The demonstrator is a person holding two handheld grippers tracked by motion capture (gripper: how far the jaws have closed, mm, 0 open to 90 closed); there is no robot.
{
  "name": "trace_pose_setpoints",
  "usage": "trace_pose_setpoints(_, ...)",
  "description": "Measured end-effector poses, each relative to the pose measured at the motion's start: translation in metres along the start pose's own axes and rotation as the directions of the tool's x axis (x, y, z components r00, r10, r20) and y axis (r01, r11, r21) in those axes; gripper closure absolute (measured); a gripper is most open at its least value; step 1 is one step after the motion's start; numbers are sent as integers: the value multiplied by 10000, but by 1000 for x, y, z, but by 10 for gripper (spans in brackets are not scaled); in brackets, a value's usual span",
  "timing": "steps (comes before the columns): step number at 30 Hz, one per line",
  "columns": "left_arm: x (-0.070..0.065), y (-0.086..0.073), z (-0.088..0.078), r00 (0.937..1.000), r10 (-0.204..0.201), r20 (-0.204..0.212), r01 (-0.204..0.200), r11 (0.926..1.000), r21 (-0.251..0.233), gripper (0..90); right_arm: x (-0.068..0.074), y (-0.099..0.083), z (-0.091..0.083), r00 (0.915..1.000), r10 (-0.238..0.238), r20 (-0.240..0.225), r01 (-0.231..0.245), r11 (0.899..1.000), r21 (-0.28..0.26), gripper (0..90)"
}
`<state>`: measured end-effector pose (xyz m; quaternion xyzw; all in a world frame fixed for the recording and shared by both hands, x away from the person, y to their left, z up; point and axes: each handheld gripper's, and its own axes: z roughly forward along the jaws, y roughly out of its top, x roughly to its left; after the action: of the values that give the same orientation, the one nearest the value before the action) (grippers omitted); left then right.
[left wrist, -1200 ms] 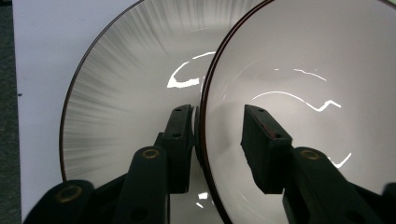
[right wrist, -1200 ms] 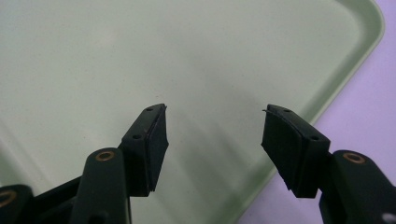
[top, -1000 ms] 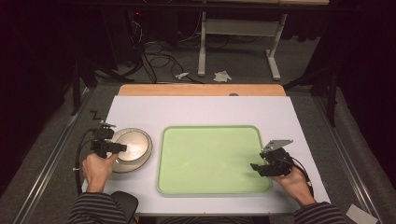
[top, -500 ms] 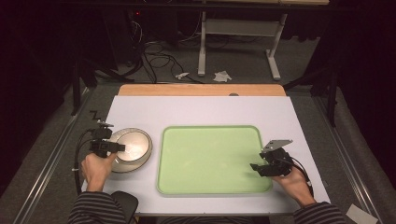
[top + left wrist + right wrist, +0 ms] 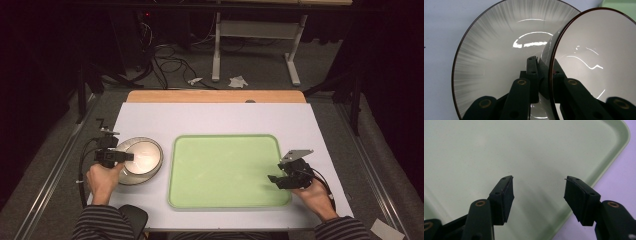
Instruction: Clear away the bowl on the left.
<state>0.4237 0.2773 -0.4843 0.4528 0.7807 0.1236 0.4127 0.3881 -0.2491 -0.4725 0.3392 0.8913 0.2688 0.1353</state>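
The left gripper [image 5: 124, 156] sits near the left edge of the white table top [image 5: 215, 117], about level with the tray's middle. Its jaws have just been closing and now pinch the rim of a small bowl [image 5: 596, 57]; in the left gripper view the rim's dark edge runs straight down between the two pads. That small bowl rests inside a larger streaked bowl [image 5: 491, 55], tipped up against the near jaw, and the pair [image 5: 142, 159] stands just beside the left edge of the green tray [image 5: 225, 170], with a thin strip of table between the outer rim and the tray.

The right gripper [image 5: 278, 179] hovers over the tray's near right corner with its jaws spread wide and nothing between them; in the right gripper view [image 5: 539, 195] bare green tray floor shows through the gap, and the tray's raised lip curves away to the right.

The tray floor is bare from lip to lip, so the whole middle of the table is free. Behind the tray a broad band of white table top runs to the far edge, where a wooden strip [image 5: 215, 96] borders it. To the right of the tray a narrower white margin reaches the table's right edge. The near edge lies close under both forearms
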Motion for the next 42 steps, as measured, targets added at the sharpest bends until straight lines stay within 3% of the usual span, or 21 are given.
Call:
trace_pose_setpoints(5,1,1,-2,10000,62,-13,-62,10000,-47,824,0,0,0,10000,14,13,-14,10000,-41,418)
trace_pose_setpoints(9,2,3,-6,9999,144,-47,-145,9990,-420,823,-1,0,0,10000,33,-5,-33,10000,-62,417)
trace_pose_setpoints(22,-2,11,-19,9984,-122,561,164,9971,-738,822,-1,0,0,10000,18,24,-18,10000,-53,417)
trace_pose_setpoints(24,-5,12,-21,9976,-169,668,224,9963,-832,822,0,0,0,10000,63,21,-63,10000,-73,417)
trace_pose_setpoints(25,-10,13,-25,9954,-236,925,322,9952,-925,822,-1,0,0,10000,44,29,-44,10000,-60,417)
trace_pose_setpoints(28,-17,12,-27,9937,-80,1117,185,9955,-930,823,-1,0,-1,10000,72,49,-72,10000,-64,417)
trace_pose_setpoints(34,-26,9,-29,9914,169,1297,-56,9962,-870,822,-1,0,-1,10000,66,13,-65,9999,-83,417)
trace_pose_setpoints(42,-36,8,-33,9864,212,1631,-72,9963,-857,822,-1,0,0,10000,21,22,-21,10000,-49,417)
